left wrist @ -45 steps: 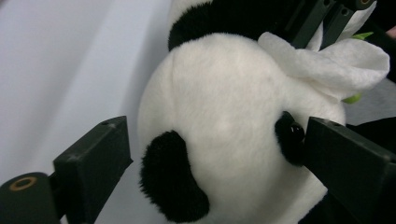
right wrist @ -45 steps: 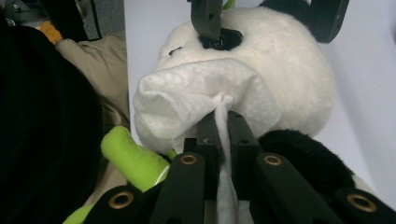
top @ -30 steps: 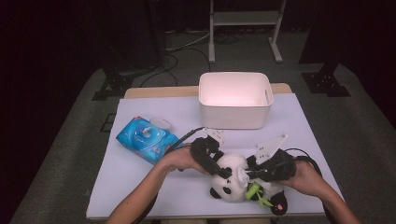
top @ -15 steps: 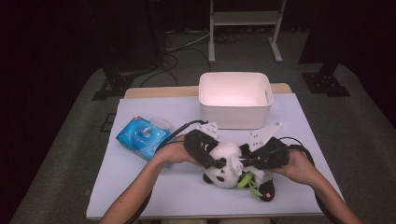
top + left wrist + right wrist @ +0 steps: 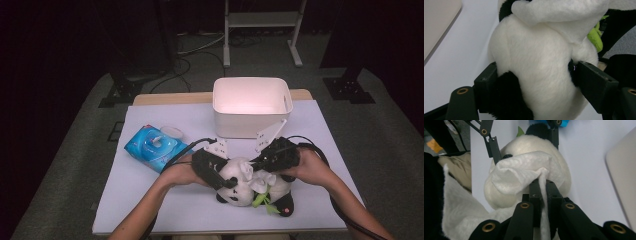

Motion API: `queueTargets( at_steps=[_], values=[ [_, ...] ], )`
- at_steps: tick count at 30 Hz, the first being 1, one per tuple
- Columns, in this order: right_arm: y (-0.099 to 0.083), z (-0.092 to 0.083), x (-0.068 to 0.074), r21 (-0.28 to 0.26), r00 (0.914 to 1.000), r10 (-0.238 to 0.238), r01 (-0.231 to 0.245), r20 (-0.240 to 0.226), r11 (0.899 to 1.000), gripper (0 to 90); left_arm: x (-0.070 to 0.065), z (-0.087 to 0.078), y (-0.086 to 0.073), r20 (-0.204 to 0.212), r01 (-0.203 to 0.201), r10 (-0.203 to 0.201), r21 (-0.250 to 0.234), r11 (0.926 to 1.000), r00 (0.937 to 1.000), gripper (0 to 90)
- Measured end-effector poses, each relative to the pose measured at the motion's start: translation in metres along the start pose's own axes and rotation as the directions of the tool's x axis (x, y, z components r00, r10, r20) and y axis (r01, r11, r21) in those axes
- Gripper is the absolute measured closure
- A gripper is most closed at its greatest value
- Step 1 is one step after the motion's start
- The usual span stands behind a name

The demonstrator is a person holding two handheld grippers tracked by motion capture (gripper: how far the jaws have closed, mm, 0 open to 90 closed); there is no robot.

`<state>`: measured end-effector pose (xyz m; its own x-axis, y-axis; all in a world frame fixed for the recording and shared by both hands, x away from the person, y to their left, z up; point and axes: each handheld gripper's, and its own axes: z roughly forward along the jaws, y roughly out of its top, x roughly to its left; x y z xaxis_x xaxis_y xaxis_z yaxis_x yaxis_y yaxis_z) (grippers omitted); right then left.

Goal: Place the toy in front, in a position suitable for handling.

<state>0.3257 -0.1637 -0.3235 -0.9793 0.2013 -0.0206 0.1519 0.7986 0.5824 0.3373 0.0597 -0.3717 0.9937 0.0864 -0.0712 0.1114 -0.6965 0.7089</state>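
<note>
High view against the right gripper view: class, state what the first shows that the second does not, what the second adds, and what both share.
High view alone: the whole white bin behind the toy, the person's two forearms, and the right gripper seen from outside.
Right gripper view alone: its jaws pinching a white wipe that drapes over the panda's head, seen close up.
Both: the plush panda, the left gripper clamped on its head, the blue wipes pack and the white table.

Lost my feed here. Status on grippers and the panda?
Left gripper clamped on panda head. Right gripper shut on white wipe, laid on the head. Bin behind, wipes pack left, both apart.
</note>
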Motion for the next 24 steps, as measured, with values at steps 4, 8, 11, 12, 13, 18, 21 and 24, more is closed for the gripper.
queueTargets(
  at_steps=[4, 8, 11, 12, 13, 18, 21, 24],
  values=[
    [-0.003, 0.004, 0.003, 0.015, 0.9997, 0.009, -0.008, -0.022, 1.000, 84.9, 0.002, 0.001, 0.000, 0.008, 0.015, -0.015, 0.005, 0.9999, 0.9999, 19.6],
    [-0.003, 0.006, 0.009, 0.034, 0.9997, -0.002, 0.003, -0.025, 0.999, 85.0, 0.003, -0.002, 0.001, 0.037, 0.049, -0.049, 0.000, 0.9988, 0.9981, 14.2],
    [-0.003, 0.007, 0.015, 0.048, 0.9987, -0.007, 0.009, -0.051, 0.999, 84.9, 0.005, -0.006, 0.000, 0.046, 0.071, -0.071, -0.005, 0.9975, 0.9965, 16.4],
    [-0.002, 0.006, 0.016, 0.051, 0.9986, -0.013, 0.015, -0.052, 0.999, 84.9, 0.005, -0.006, -0.001, 0.054, 0.065, -0.064, -0.009, 0.9978, 0.9964, 17.6],
    [-0.002, 0.006, 0.018, 0.055, 0.9988, -0.017, 0.019, -0.045, 0.998, 84.8, 0.004, -0.006, -0.002, 0.058, 0.057, -0.056, -0.014, 0.9983, 0.9968, 20.3],
    [0.005, 0.004, 0.020, 0.063, 0.9986, -0.033, 0.036, -0.040, 0.997, 84.8, 0.002, -0.005, -0.004, 0.057, 0.044, -0.043, -0.024, 0.9987, 0.9974, 22.9],
    [0.011, 0.004, 0.019, 0.050, 0.9982, -0.041, 0.044, -0.043, 0.998, 84.8, 0.000, -0.005, -0.002, 0.054, 0.030, -0.029, -0.020, 0.9994, 0.9981, 23.2],
    [0.018, 0.004, 0.018, 0.033, 0.9981, -0.051, 0.052, -0.035, 0.998, 84.8, -0.002, -0.005, -0.001, 0.051, 0.026, -0.025, -0.019, 0.9995, 0.9984, 23.2]
  ],
)
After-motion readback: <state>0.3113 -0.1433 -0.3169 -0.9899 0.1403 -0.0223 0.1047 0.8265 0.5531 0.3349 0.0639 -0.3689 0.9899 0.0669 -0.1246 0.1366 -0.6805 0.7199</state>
